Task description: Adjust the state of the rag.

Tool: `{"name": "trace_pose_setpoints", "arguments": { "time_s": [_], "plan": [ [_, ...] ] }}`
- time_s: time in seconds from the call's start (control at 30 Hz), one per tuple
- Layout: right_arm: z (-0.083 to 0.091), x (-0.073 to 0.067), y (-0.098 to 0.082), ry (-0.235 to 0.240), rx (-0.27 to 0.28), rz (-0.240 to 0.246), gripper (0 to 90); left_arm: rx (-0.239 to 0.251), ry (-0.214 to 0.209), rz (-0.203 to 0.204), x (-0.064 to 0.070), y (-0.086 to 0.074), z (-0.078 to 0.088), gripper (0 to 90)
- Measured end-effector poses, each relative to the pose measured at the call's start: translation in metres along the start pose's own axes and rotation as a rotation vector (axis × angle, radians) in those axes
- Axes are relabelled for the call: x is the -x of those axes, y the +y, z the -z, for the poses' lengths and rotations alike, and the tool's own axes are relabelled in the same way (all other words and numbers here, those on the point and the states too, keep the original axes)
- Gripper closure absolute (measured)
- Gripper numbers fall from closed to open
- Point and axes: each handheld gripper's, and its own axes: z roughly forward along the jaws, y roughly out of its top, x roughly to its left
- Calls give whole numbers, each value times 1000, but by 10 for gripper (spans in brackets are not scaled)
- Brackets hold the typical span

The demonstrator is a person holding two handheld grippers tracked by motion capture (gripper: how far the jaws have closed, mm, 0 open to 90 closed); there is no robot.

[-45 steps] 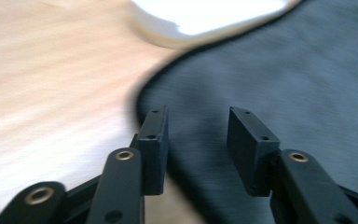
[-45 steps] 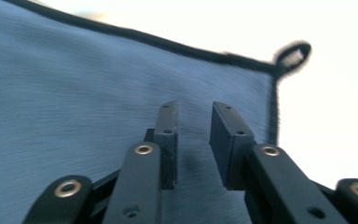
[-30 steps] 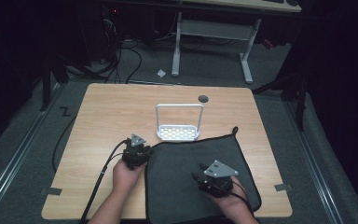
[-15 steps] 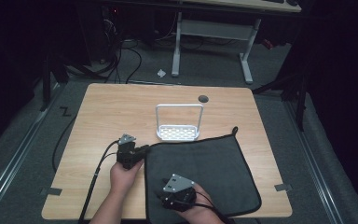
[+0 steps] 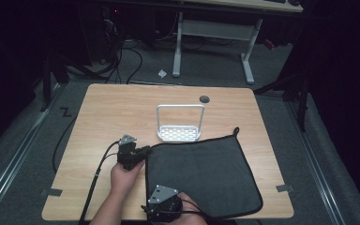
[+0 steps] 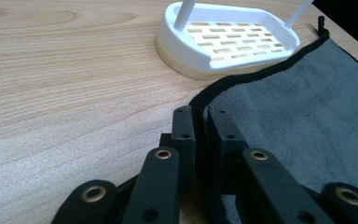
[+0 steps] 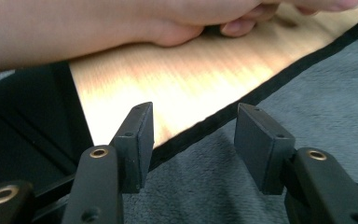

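Left gripper (image 5: 143,152) is clamping the black-piped corner of the grey cloth (image 5: 201,171), jaws pinched tight on the hem (image 6: 200,105); the white slotted rack (image 6: 228,39) is sitting on the wooden table (image 5: 108,117) just ahead of its jaws, touching the cloth's far edge. Right gripper (image 7: 193,144) is hovering released over the cloth's near left edge, jaws spread wide and straddling the hem, with the person's left hand (image 5: 124,176) lying just beyond them
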Motion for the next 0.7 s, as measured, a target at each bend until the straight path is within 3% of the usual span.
{"name": "trace_pose_setpoints", "arguments": {
  "time_s": [0.1, 0.33, 0.5, 0.67, 0.7],
  "plan": [
    [-2, -1, -2, -6, -9, 13, 501, -1, 1, 0, 0, 0, 0, 815],
    [2, 3, -4, -32, -13, 15, 748, -3, 0, 0, 0, 0, 0, 815],
    [8, 7, -3, -41, -3, 16, 818, 0, -2, 4, 0, 0, 0, 816],
    [19, 8, 0, -58, 60, 32, 833, 12, -9, 9, -1, 0, 2, 821],
    [26, 9, 1, -71, 86, 37, 834, 26, -21, 40, -4, 1, 4, 822]
  ]
}}
